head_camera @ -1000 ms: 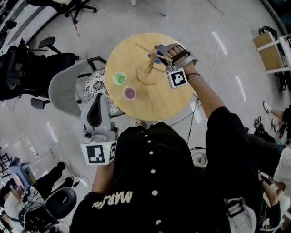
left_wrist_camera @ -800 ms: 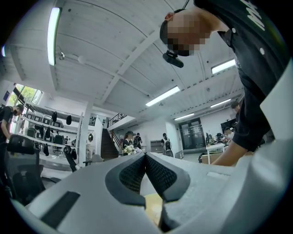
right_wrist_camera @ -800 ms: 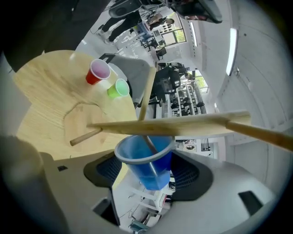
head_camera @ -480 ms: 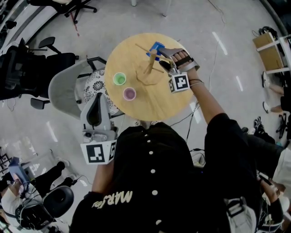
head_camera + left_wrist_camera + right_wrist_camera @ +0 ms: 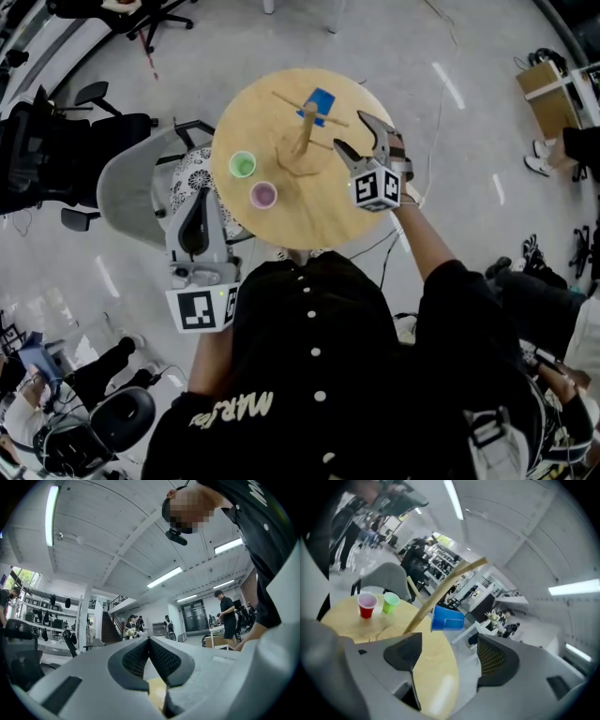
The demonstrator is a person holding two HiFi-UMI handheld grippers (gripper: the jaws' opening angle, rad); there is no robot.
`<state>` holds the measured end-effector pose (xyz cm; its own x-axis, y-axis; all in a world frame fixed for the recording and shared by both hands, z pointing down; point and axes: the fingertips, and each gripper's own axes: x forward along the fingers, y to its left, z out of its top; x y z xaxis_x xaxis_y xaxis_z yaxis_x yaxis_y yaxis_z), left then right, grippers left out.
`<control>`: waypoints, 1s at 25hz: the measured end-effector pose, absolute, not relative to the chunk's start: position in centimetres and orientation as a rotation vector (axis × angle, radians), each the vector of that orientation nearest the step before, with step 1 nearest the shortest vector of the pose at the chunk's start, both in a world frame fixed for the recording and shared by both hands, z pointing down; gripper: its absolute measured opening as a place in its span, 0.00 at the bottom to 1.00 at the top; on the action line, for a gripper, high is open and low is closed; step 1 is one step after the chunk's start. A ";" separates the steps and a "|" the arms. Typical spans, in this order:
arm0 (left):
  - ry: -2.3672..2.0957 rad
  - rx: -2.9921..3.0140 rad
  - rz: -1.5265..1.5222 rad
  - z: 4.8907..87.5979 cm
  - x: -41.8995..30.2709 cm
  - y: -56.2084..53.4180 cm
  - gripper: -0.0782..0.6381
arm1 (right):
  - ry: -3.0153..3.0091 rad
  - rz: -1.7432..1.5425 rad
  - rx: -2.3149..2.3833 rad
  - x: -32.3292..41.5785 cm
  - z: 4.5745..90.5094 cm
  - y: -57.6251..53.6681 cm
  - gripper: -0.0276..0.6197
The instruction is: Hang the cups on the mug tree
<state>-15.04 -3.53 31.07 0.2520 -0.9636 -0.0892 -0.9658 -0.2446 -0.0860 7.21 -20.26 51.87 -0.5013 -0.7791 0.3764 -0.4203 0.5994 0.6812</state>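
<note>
One blue cup (image 5: 321, 100) hangs on the mug tree (image 5: 307, 128); at 3 o'clock the empty right gripper (image 5: 357, 137) just spread wide; left gripper (image 5: 149, 641) pinched closed

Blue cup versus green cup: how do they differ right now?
The blue cup hangs tipped sideways on the mug tree; the green cup stands upright on the table beside the red cup. The blue cup is clear of the table; the green cup's base rests on it. Both are small cups of like shape.
</note>
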 end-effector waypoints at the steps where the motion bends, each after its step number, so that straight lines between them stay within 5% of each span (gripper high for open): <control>1: 1.848 -2.388 0.022 31.2 -15.0 -3.6 0.10 | -2.180 -0.599 0.990 7.7 51.9 -19.5 0.60; 8: 1.874 -2.405 0.007 32.5 -15.3 -4.0 0.10 | -2.438 -0.081 1.064 5.1 54.8 -12.3 0.60; 25: 1.910 -2.451 -0.062 35.8 -18.1 -3.5 0.10 | -2.455 0.287 0.634 -8.5 69.6 -3.1 0.62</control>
<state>-18.14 -3.51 35.79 0.2438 -0.9698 0.0108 -0.9684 -0.2440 -0.0512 -8.48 -3.11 69.63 -0.7181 -0.3752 0.5862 -0.5003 0.8638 -0.0600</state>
